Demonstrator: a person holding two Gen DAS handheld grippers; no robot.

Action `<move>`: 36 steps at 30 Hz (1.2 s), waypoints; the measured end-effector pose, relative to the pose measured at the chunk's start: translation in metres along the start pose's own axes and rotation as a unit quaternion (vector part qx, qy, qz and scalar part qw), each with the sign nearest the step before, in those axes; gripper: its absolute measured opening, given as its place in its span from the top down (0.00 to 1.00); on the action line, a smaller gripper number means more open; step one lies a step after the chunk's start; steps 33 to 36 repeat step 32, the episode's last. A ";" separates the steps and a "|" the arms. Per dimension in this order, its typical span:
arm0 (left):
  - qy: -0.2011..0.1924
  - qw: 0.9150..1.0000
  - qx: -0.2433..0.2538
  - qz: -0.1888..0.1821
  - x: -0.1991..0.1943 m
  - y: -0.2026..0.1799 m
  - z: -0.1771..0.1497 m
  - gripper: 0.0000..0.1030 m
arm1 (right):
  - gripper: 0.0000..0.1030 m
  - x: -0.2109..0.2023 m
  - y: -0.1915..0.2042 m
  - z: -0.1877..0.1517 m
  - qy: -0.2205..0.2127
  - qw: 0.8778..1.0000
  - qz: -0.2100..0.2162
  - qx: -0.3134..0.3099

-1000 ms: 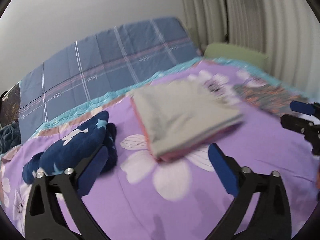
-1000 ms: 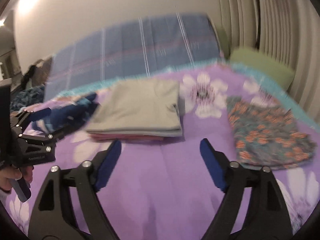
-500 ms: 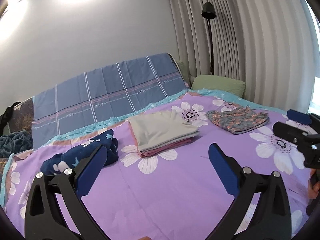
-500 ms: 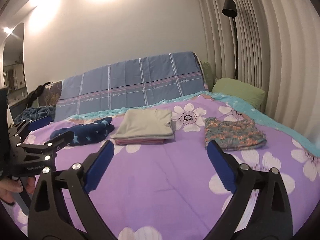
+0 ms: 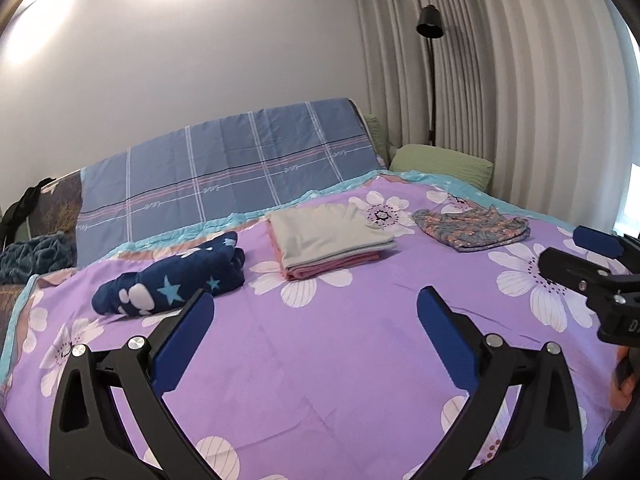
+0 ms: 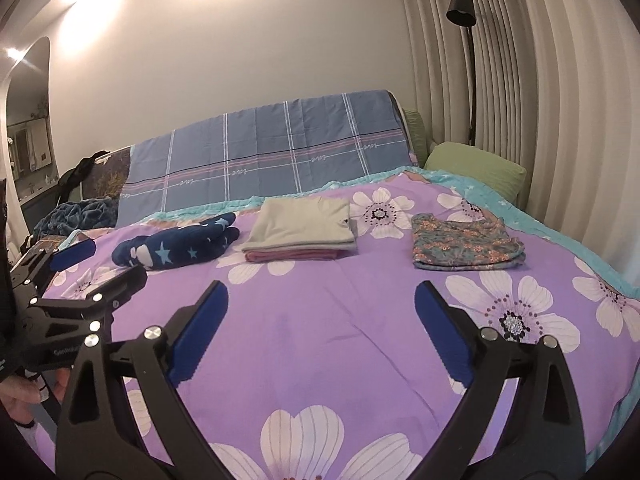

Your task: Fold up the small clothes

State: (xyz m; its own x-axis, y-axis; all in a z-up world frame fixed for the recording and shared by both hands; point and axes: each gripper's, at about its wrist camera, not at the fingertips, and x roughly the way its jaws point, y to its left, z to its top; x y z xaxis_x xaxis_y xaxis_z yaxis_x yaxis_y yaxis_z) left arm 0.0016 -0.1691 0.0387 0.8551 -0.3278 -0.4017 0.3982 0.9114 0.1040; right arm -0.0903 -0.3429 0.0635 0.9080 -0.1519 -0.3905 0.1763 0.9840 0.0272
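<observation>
Left wrist view is showing both grippers, left gripper (image 5: 310,334) and right gripper (image 6: 320,326), withdrawing wide-open and empty from the folded grey-and-pink stack (image 5: 328,242) resting mid-bed toward the headboard edge, indicating that fold is complete.

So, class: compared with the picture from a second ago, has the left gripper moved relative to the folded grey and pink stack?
Yes. The left gripper has pulled back from the folded stack, which now looks smaller and farther up the purple bedspread.

Both views are sharp and evenly lit. Ceiling light glares on the far wall (image 5: 168,64), upper left. Fisheye edges bend and darken.
</observation>
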 end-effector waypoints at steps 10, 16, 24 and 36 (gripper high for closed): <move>0.000 0.999 0.023 0.023 -0.004 -0.002 -0.006 0.01 | 0.06 -0.002 0.005 -0.003 0.003 1.000 0.002 -0.005; -0.003 1.000 0.021 0.022 -0.006 -0.002 -0.007 0.01 | 0.06 -0.001 0.009 -0.005 0.005 1.000 0.002 -0.012; 0.008 1.000 0.021 0.018 -0.005 0.000 -0.009 0.01 | 0.05 0.004 0.011 -0.006 0.011 1.000 0.003 -0.014; 0.020 0.999 0.019 0.017 0.001 0.003 -0.013 0.01 | 0.03 0.009 0.015 -0.008 0.018 1.000 0.004 -0.020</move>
